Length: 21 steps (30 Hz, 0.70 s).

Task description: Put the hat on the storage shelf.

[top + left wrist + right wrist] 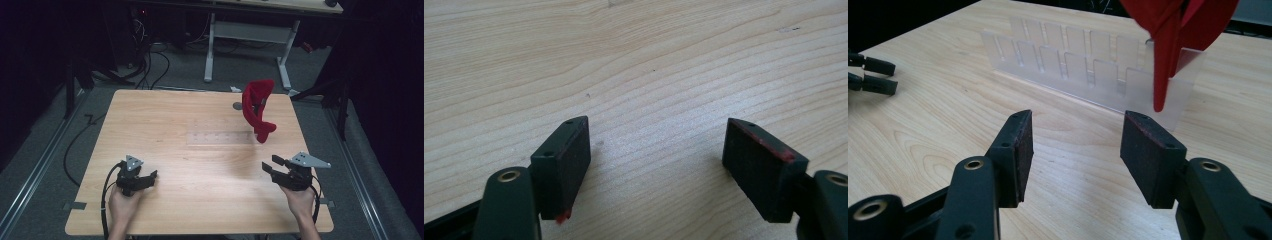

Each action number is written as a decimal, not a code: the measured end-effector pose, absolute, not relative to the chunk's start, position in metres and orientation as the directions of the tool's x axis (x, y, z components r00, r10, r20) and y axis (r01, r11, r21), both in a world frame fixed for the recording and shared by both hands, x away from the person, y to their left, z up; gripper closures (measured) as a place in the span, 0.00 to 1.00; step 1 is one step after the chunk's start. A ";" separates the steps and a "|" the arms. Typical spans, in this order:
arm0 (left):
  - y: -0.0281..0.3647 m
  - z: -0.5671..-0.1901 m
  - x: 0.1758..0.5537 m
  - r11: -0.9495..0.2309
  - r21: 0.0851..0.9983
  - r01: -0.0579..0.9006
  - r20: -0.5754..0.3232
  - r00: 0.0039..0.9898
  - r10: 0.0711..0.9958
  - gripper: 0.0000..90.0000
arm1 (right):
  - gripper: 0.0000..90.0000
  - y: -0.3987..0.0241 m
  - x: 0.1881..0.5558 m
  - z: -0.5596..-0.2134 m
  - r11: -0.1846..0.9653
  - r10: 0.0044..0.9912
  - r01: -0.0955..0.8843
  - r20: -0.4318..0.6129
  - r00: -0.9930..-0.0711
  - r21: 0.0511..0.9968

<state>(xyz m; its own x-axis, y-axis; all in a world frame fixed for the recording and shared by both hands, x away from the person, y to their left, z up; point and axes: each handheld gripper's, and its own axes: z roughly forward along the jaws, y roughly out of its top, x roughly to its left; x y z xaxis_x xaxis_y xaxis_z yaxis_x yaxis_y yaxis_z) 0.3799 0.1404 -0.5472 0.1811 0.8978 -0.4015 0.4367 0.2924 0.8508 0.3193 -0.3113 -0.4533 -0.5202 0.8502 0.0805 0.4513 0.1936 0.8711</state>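
Both grippers sit low over the wooden table, left gripper and right gripper jaws spread, empty; red cloth drapes the clear slotted rack.

On the wooden surface a red cloth hangs draped over a clear rack, at about one o'clock from the middle. The rack runs across the centre, barely visible. The left hand-held gripper rests at seven o'clock, jaws pointing toward three. The right hand-held gripper sits at five o'clock, jaws apart and empty, pointing toward ten, the cloth well apart beyond it. Behind, a white desk frame stands on grey floor.
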 end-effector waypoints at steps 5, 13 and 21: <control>0.140 -0.547 0.380 0.293 0.851 0.437 -0.402 0.181 0.898 0.31 | 0.52 -0.305 0.322 -0.463 0.201 0.847 0.463 0.084 -0.524 0.863; 0.140 -0.547 0.380 0.292 0.851 0.437 -0.401 0.181 0.898 0.30 | 0.52 -0.296 0.329 -0.482 0.228 0.847 0.495 0.080 -0.525 0.839; 0.140 -0.547 0.380 0.293 0.851 0.436 -0.402 0.181 0.898 0.31 | 0.52 -0.286 0.337 -0.503 0.274 0.854 0.528 0.049 -0.518 0.804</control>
<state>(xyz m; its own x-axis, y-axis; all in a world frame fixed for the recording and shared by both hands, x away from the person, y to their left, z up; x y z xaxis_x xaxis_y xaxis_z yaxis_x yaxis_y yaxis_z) 0.3799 0.1404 -0.5472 0.1810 0.8978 -0.4016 0.4365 0.2926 0.8508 0.3374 -0.2856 -0.5031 -0.5185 0.8537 0.0488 0.5275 0.2745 0.8040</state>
